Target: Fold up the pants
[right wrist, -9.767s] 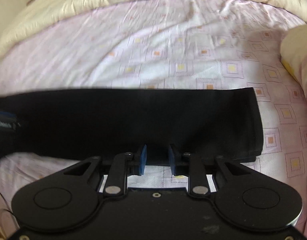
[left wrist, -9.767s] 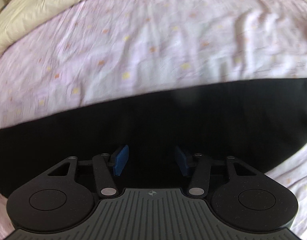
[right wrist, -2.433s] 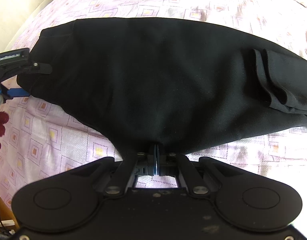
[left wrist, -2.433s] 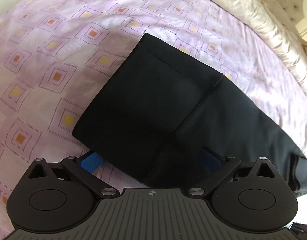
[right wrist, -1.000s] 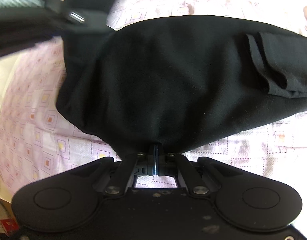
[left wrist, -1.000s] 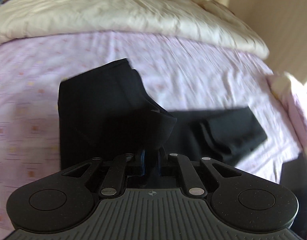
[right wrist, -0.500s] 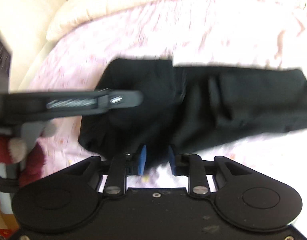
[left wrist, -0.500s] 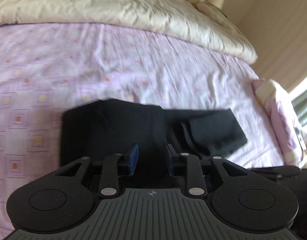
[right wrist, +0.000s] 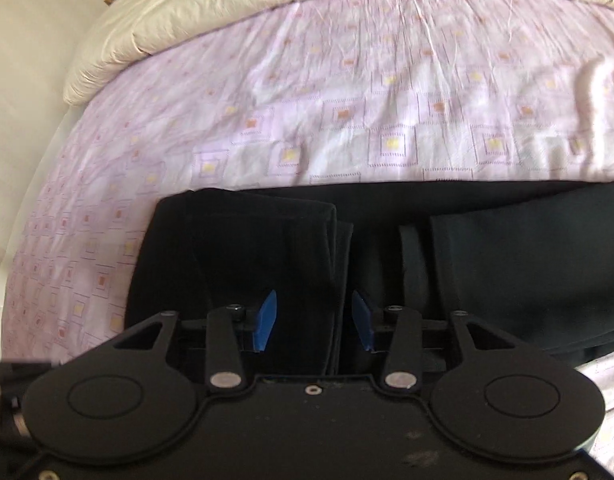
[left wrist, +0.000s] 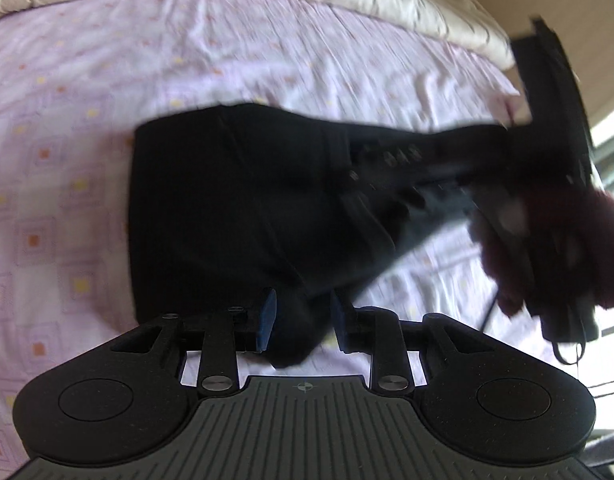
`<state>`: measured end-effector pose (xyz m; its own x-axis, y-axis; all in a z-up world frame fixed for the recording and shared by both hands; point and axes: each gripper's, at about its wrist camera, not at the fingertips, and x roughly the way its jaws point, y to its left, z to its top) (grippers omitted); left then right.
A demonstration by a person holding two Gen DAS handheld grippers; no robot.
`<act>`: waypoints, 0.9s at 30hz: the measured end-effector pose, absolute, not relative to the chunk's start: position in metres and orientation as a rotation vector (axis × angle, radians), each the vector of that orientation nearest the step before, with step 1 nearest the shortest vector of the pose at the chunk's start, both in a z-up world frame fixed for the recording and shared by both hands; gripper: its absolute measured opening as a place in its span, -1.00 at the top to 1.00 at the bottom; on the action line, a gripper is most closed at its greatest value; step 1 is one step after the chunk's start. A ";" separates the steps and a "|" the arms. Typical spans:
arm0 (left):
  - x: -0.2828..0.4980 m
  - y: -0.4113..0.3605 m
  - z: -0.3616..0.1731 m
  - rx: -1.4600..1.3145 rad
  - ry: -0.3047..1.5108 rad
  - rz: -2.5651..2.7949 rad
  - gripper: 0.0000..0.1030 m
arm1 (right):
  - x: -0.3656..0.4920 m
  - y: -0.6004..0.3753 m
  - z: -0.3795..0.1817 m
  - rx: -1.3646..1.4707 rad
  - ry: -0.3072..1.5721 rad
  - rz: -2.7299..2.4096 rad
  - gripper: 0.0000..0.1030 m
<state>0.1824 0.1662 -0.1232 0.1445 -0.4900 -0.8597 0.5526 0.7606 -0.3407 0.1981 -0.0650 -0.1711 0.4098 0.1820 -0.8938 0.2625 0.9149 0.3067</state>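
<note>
both sets of fingers (left wrist: pixel 300 322) (right wrist: pixel 314 322) parted — right opening — over folded black pants (right wrist: pixel 267 264)

Pale lilac bed sheet (right wrist: pixel 347 92) printed with small yellow and orange squares, lightly creased; crumpled cream quilt (right wrist: pixel 235 8) bunched along its far edge.

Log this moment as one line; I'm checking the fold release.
stage: fold laid | pants: on bedsheet | left tool: open over fabric corner | right tool: opening, pads clear of cloth
</note>
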 end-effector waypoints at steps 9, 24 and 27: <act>0.190 0.170 -0.162 -0.049 1.359 -0.690 0.45 | 0.206 -0.068 -0.199 0.544 1.175 -0.030 -0.10; 0.178 0.162 -0.160 -0.024 1.332 -0.643 0.44 | 0.215 -0.057 -0.146 0.553 1.118 0.059 0.76; 0.173 0.157 -0.158 -0.016 1.323 -0.615 0.44 | 0.212 -0.060 -0.110 0.514 1.036 0.063 0.78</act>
